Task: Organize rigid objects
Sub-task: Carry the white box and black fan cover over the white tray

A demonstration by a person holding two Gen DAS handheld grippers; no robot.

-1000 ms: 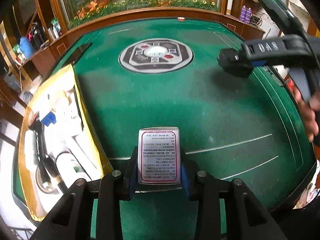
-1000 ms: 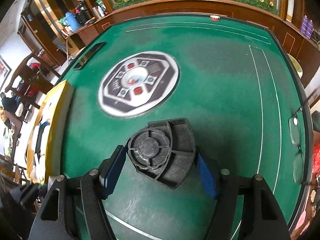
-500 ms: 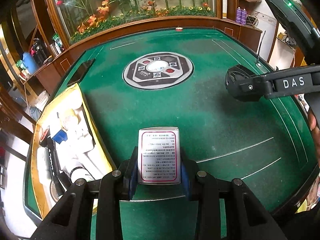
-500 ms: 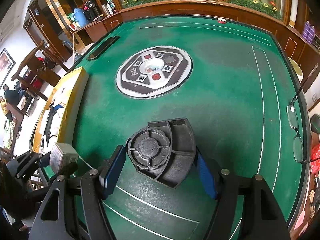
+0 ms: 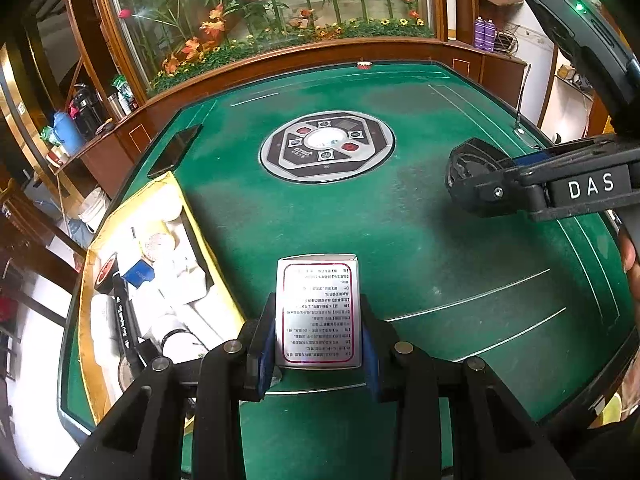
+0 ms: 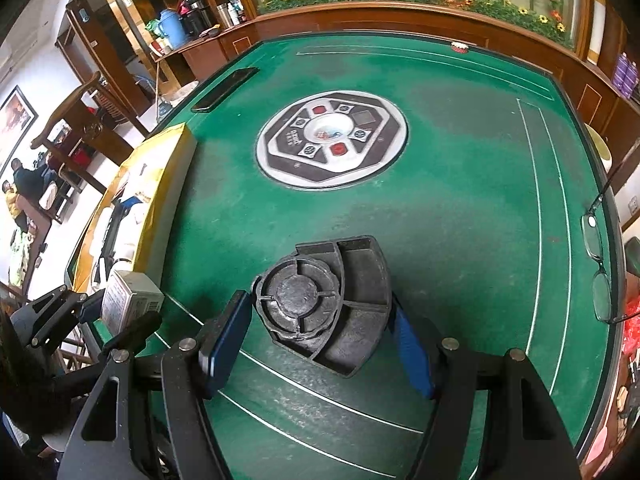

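My left gripper (image 5: 318, 344) is shut on a silver box with red-framed print (image 5: 318, 312), held above the green table near its front edge. The same box (image 6: 130, 300) shows at the lower left of the right wrist view. My right gripper (image 6: 320, 340) is shut on a black ribbed plastic part (image 6: 328, 304), held above the table's front right. That part (image 5: 472, 178) also shows at the right of the left wrist view, in the other gripper. A yellow tray (image 5: 200, 236) with several white and dark items lies at the table's left edge.
A grey and black round panel (image 5: 326, 146) sits in the middle of the green table (image 5: 420, 240). A black phone (image 5: 174, 150) lies at the far left. Glasses (image 6: 596, 264) lie at the right edge. A wooden rim and planter stand behind.
Both grippers have lifted and pulled back toward the front, so more of the table shows. Each keeps its object. The left gripper with its box has come into the right wrist view.
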